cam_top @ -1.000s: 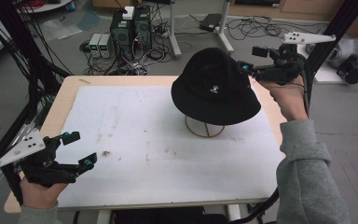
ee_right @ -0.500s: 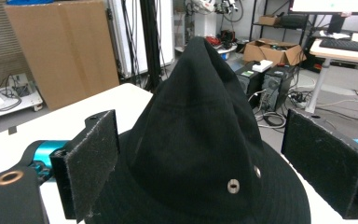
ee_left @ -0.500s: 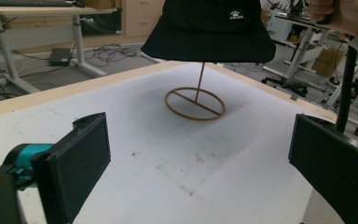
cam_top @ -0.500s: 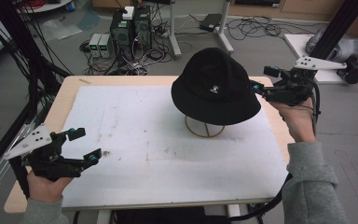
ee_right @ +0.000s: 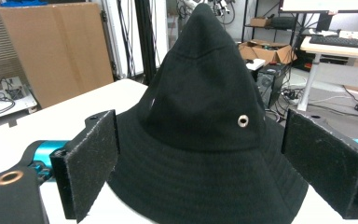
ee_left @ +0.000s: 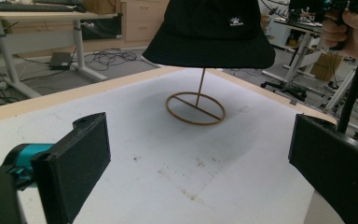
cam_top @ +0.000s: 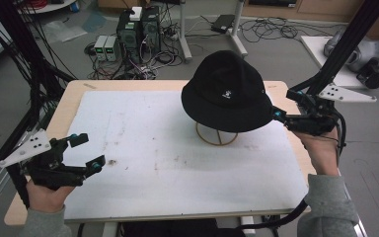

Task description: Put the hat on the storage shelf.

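Note:
A black bucket hat (cam_top: 226, 94) sits on a thin wire stand with a ring base (cam_top: 217, 136) on the right half of the white table top (cam_top: 143, 143). My right gripper (cam_top: 282, 104) is at the hat's right brim, open, its jaws wide on either side of the brim edge without pressing on it. In the right gripper view the hat (ee_right: 205, 116) looms close between the two black pads (ee_right: 91, 163). My left gripper (cam_top: 90, 151) hovers open over the table's front left corner. In the left gripper view it faces the hat (ee_left: 212, 28) and the ring base (ee_left: 196, 108) from afar.
A black frame post (cam_top: 345, 44) rises just behind my right hand. More posts and cables (cam_top: 24, 64) stand along the table's left side. Computers (cam_top: 138, 27) and cables lie on the floor beyond the far edge. The white top has faint smudges (cam_top: 111, 162).
My right gripper has come down and in towards the hat's right brim, jaws still wide. The left gripper has stayed where it was. The hat has not moved.

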A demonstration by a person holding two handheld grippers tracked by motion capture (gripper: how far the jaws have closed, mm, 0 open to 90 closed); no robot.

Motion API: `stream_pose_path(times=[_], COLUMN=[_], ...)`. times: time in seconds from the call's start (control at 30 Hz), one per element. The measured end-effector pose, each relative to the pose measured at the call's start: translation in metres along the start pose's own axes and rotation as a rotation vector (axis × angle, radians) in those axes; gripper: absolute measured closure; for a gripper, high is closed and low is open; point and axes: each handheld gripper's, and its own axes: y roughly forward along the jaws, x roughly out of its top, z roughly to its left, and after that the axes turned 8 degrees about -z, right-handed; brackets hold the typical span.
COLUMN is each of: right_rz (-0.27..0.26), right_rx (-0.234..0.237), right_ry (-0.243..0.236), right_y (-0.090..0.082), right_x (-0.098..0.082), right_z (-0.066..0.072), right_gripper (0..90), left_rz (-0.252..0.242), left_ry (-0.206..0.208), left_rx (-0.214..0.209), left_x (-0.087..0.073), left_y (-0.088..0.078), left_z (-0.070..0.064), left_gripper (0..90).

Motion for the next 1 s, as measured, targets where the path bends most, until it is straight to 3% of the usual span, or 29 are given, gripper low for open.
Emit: stream_pose_path(times=[0.23, 0.53, 0.67, 1.0], right_rz=[-0.012, -0.012, 0.0, 0.022], right_rx=[0.014, 0.028, 0.053, 0.041], right_ry=[0.0, -0.012, 0.016, -0.014], right_y=[-0.018, -0.026, -0.027, -0.033], right_x=[-0.018, -0.037, -0.038, -0.044], right_z=[0.006, 0.01, 0.011, 0.012], right_gripper=[10.5, 10.6, 10.6, 10.5], left_rz=[-0.005, 0.001, -0.002, 0.006], left_ry=[0.002, 0.006, 0.008, 0.02], left_rx=[-0.002, -0.002, 0.006, -0.002], left_x=[0.001, 0.0, 0.001, 0.002], left_y=[0.001, 0.004, 0.004, 0.011], left_z=[-0.001, -0.002, -0.001, -0.004], left_gripper=[5.8, 5.8, 5.8, 5.8])
